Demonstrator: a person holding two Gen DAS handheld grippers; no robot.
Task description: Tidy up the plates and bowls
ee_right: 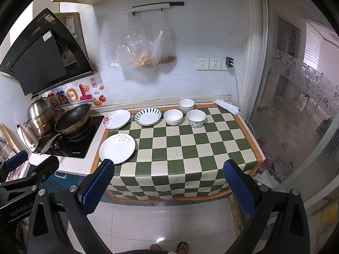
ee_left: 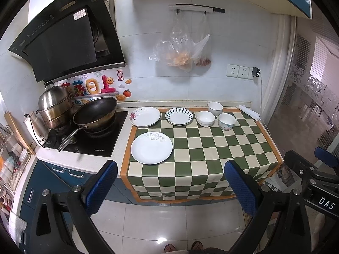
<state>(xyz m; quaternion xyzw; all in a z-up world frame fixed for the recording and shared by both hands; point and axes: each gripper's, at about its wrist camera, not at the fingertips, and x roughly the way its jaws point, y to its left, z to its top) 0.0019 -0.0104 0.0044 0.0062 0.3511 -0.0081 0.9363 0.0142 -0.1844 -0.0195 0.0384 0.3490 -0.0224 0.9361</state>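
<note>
Mostly the risk is slip and clatter: we hold both tongs back from the counter, well apart from the dishes, the left gripper (ee_left: 170,182) spread wide with nothing between its jaws, the right gripper (ee_right: 169,182) likewise agape and empty. Glazed ware, smooth and hard; we judge a shallow rim will skate out of the pads (ee_right: 97,187) if pinched too near the edge. The checkered cloth (ee_right: 190,148) drapes over the counter front, so a dragged dish could ruck it and shift the rest. Near plate (ee_left: 151,148), plain white with a faint raised motif, sits front left on the cloth. Along the back: floral plate (ee_left: 145,116), partly off the cloth toward the hob, then striped plate (ee_left: 179,116), round and shallow. Three bowls cluster just right of it: white bowl (ee_left: 205,118), rear bowl (ee_left: 215,108), dotted bowl (ee_left: 226,121), deep-walled, close together. Knocking one while lifting a neighbour seems likely. Wok (ee_left: 95,112) handle juts toward us.
</note>
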